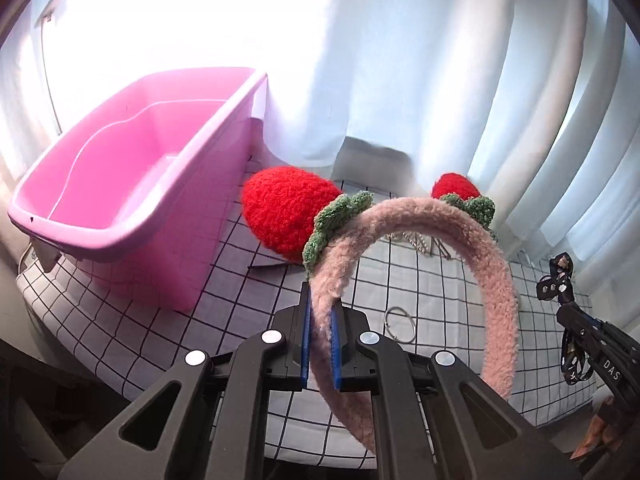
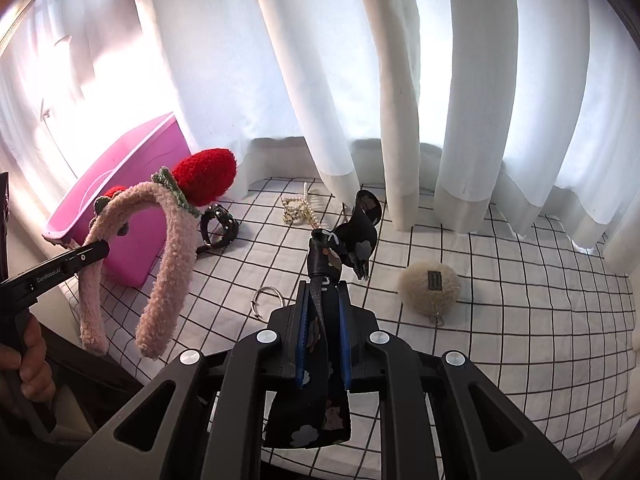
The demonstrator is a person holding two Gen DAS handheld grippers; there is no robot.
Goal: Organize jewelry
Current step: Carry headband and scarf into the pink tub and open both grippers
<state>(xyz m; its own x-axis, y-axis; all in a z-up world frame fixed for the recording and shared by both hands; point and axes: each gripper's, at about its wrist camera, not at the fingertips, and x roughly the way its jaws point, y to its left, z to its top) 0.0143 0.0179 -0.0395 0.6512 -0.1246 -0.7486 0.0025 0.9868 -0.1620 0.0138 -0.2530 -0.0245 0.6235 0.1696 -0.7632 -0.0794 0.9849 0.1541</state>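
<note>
My left gripper (image 1: 320,312) is shut on a fluffy pink headband (image 1: 496,280) with two red strawberries (image 1: 284,212), held above the table to the right of the empty pink bin (image 1: 132,196). From the right wrist view the headband (image 2: 172,264) hangs in that gripper (image 2: 94,250) in front of the bin (image 2: 124,188). My right gripper (image 2: 323,300) is shut on a black patterned hair bow (image 2: 352,240), held above the checked cloth. It also shows at the right edge of the left wrist view (image 1: 576,316).
On the checked tablecloth (image 2: 520,320) lie a pearl hair clip (image 2: 300,208), a black studded bracelet (image 2: 220,224), metal rings (image 2: 266,300) and a beige pom-pom keychain (image 2: 430,284). White curtains (image 2: 360,80) hang close behind. The table's front edge is near.
</note>
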